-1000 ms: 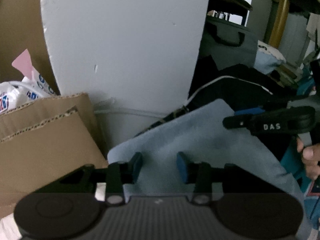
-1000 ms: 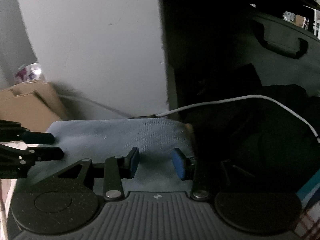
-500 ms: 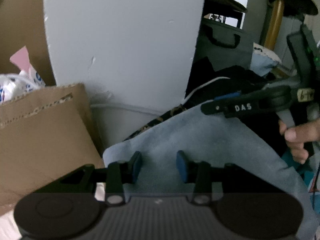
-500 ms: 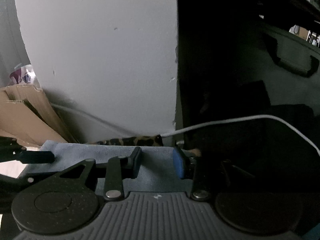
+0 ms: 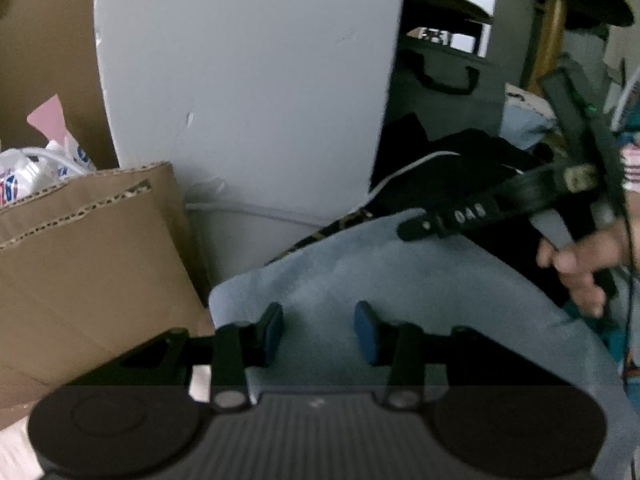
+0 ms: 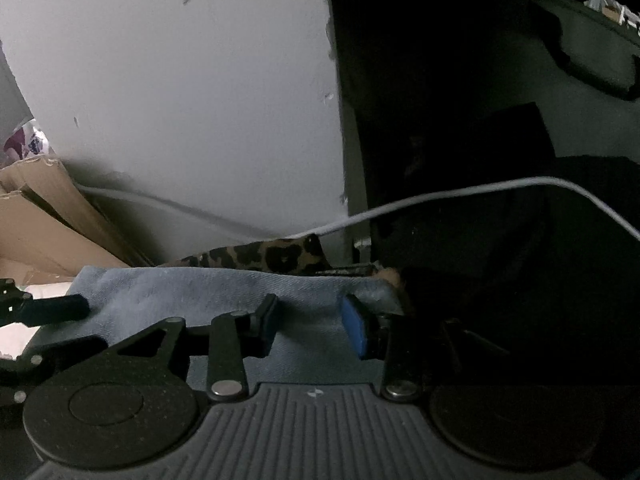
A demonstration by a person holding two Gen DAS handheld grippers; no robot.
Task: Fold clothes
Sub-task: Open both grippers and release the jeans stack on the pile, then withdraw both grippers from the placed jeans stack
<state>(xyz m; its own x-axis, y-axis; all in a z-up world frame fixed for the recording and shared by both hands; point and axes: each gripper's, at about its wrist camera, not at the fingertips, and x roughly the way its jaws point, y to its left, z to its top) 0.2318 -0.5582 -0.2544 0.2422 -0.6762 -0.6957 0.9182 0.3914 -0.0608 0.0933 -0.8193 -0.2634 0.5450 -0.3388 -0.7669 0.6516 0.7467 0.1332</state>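
A white pillar (image 5: 248, 100) stands ahead of me, with cardboard (image 5: 88, 260) to its left and dark bags to its right. The blue cloth (image 5: 400, 280) lies spread under both tools. My left tool (image 5: 318, 332) sits released over its near-left corner. My right tool (image 6: 308, 322), also released, has just been opening over the cloth's far edge, with only flat cloth showing in the gap. It is closer to the pillar than a second ago, and a leopard print (image 6: 272, 256) now shows.
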